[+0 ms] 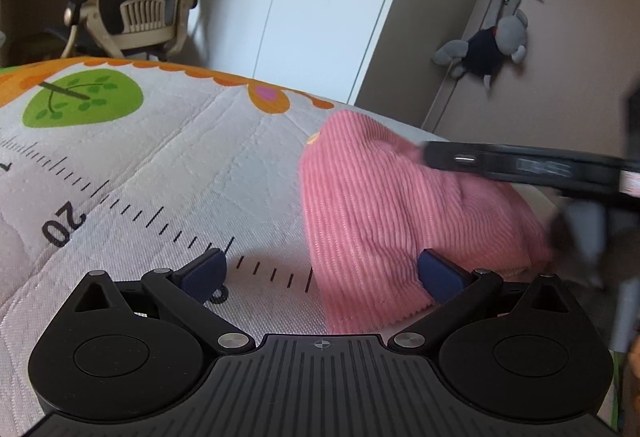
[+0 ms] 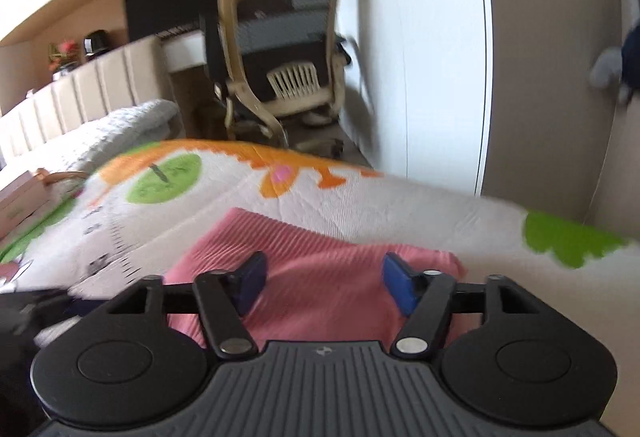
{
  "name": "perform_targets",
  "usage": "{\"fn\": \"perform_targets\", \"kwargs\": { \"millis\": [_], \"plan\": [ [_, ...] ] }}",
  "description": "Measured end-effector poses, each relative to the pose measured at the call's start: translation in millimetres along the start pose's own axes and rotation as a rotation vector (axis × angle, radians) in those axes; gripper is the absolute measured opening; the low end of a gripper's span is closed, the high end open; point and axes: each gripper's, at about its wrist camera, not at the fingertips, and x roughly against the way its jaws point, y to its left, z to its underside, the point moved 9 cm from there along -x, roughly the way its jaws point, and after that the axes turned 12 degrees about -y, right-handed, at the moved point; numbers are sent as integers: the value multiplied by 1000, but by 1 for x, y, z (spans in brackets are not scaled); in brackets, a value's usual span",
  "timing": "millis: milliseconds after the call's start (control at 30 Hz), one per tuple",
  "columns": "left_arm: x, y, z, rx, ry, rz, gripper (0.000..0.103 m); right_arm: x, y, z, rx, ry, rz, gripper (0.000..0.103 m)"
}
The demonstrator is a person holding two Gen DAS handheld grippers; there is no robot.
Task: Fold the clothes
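A pink ribbed garment [image 1: 372, 213] is lying bunched on the printed quilt [image 1: 168, 157], right of centre in the left wrist view. The left gripper [image 1: 320, 273] and right gripper [image 2: 322, 283] are both hovering with fingers spread, gripping nothing. Judging by this, most folding is remaining.

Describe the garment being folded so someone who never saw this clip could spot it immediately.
Start at the bed covered by a white quilted mat printed with a ruler scale, green trees and orange trim. Near its edge on the door side lies a pink garment, partly folded. It is the only clothing on the mat, marked by its ribbed, corduroy-like pink fabric.
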Motion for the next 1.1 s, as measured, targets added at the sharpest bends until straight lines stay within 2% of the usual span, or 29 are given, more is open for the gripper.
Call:
{"fn": "perform_targets", "kwargs": {
  "millis": [100, 167, 233, 367, 433, 533, 600, 667, 800, 833, 867, 967, 1000, 1100],
  "plan": [
    [0, 1, 0, 3, -2, 1, 103, 34, 3, 1, 50, -37, -19, 82],
    [0, 0, 0, 2, -1, 1, 103, 44, 4, 15, 61, 3, -30, 83],
    [0, 0, 1, -2, 1, 1, 103, 42, 1, 34, 61, 56, -16, 87],
    [1, 0, 1, 10, 12, 21, 103, 33, -4, 41, 6, 78, 1, 97],
    [2, 1, 1, 26, 19, 41, 103, 32, -3, 41, 13, 80, 4, 97],
    [3, 1, -6, 85, 60, 111, 103, 35, -4, 42, 13, 73, 3, 97],
    [1, -3, -23, 176, 68, 210, 103, 37, -5, 43, 8, 68, 2, 98],
    [-7, -7, -44, 180, 29, 207, 103, 36, -5, 44, 1, 70, -2, 98],
    [-54, -6, -41, 150, 124, 108, 103, 38, -5, 44, 0, 64, -1, 99],
    [-63, -8, -35, 158, 145, 112, 103, 38, -5, 44, 5, 62, 3, 99],
    [-66, -13, -34, 153, 130, 124, 103, 38, -5, 44, 9, 61, 6, 99],
    [-66, -33, -30, 127, 118, 201, 98, 37, -6, 43, 8, 67, 3, 100],
    [-62, -33, -30, 96, 107, 191, 88, 37, -7, 43, 4, 70, 3, 100],
    [-51, -35, -30, 10, 74, 165, 73, 36, -8, 44, -3, 77, 0, 102]
  ]
}}
